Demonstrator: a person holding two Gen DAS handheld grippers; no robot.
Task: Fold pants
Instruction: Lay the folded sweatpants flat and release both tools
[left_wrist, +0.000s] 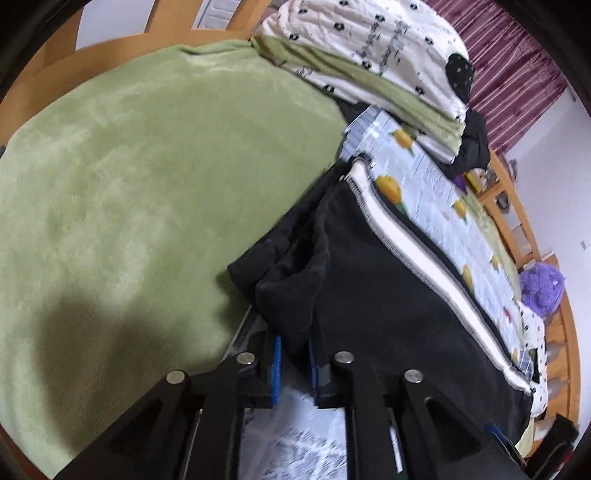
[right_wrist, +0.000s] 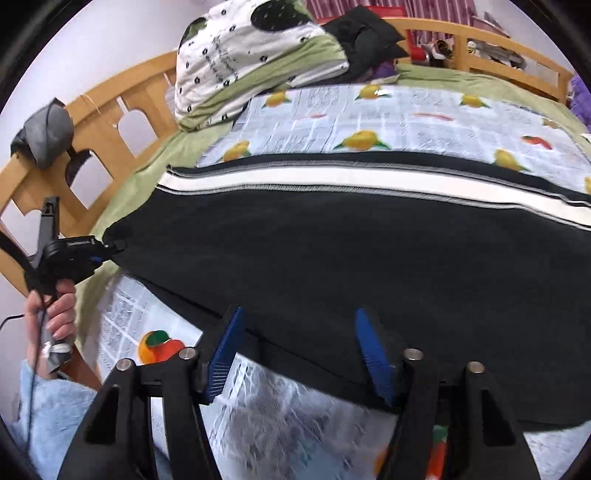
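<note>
Black pants with a white side stripe lie stretched across a fruit-print sheet on the bed. They also show in the left wrist view, bunched at the near end. My left gripper is shut on a fold of the pants' end; it shows in the right wrist view at the pants' left corner, held by a hand. My right gripper is open, its blue pads spread over the pants' near edge, not closed on the cloth.
A green blanket covers the bed to the left. A folded white quilt with black flowers and dark clothes sit near the wooden bed frame. A purple fluffy thing lies by the far rail.
</note>
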